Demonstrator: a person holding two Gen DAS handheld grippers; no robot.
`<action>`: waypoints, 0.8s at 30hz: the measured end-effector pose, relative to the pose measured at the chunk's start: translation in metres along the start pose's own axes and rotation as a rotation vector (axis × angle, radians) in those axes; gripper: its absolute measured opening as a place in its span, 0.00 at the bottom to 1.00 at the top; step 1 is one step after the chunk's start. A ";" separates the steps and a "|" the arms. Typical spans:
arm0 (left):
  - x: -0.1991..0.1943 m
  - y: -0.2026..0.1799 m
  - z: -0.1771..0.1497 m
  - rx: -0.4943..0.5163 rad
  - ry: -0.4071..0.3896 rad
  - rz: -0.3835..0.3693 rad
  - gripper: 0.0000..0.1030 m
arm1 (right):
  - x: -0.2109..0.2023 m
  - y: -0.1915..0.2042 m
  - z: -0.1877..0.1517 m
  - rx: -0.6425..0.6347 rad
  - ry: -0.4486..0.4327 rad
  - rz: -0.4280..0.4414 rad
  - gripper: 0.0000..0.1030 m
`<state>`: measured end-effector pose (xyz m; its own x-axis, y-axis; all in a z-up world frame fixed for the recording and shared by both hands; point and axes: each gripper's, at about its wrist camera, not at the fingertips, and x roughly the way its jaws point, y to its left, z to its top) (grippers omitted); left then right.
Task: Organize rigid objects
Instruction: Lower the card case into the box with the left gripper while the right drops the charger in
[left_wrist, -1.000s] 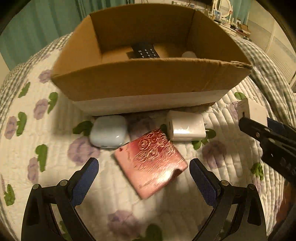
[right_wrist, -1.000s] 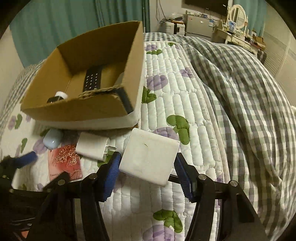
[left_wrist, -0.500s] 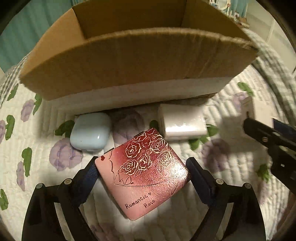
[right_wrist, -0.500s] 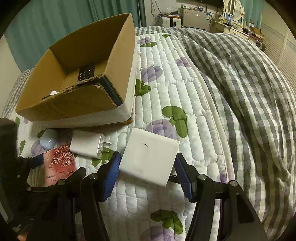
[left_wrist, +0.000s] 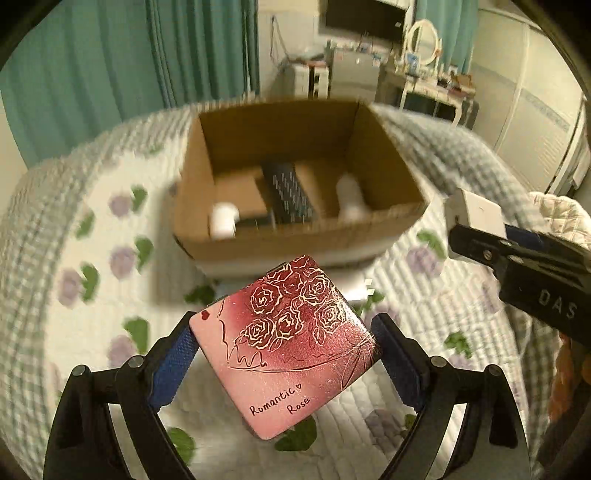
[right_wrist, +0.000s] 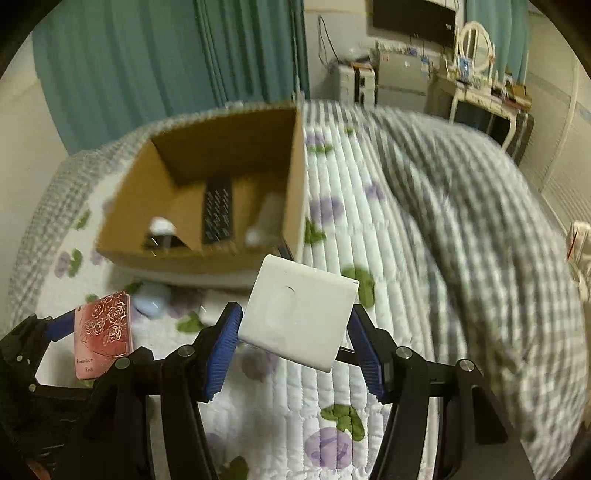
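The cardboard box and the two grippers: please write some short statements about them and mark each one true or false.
1. The left gripper holds a red card with roses. True.
2. The right gripper is empty. False: its jaws are closed on a white square block.
3. The cardboard box already has things inside. True: a dark remote lies on its floor, with white items beside it.
4. The red card lies on the quilt. False: it is raised above the quilt, in front of the box.
5. The box stands on a wooden floor. False: it stands on the flowered quilt.
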<state>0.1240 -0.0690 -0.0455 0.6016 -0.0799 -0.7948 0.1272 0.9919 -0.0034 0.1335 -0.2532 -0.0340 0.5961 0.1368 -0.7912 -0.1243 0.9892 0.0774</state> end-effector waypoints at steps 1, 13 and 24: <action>-0.008 0.001 0.009 0.013 -0.026 -0.001 0.90 | -0.010 0.004 0.009 -0.012 -0.018 0.014 0.57; -0.015 0.029 0.100 0.044 -0.175 0.025 0.90 | -0.046 0.046 0.101 -0.146 -0.165 0.097 0.57; 0.095 0.029 0.139 0.065 -0.080 0.007 0.91 | 0.032 0.038 0.142 -0.182 -0.122 0.089 0.57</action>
<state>0.2951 -0.0613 -0.0369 0.6631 -0.0833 -0.7439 0.1725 0.9840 0.0436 0.2603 -0.2040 0.0295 0.6663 0.2397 -0.7061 -0.3154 0.9487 0.0245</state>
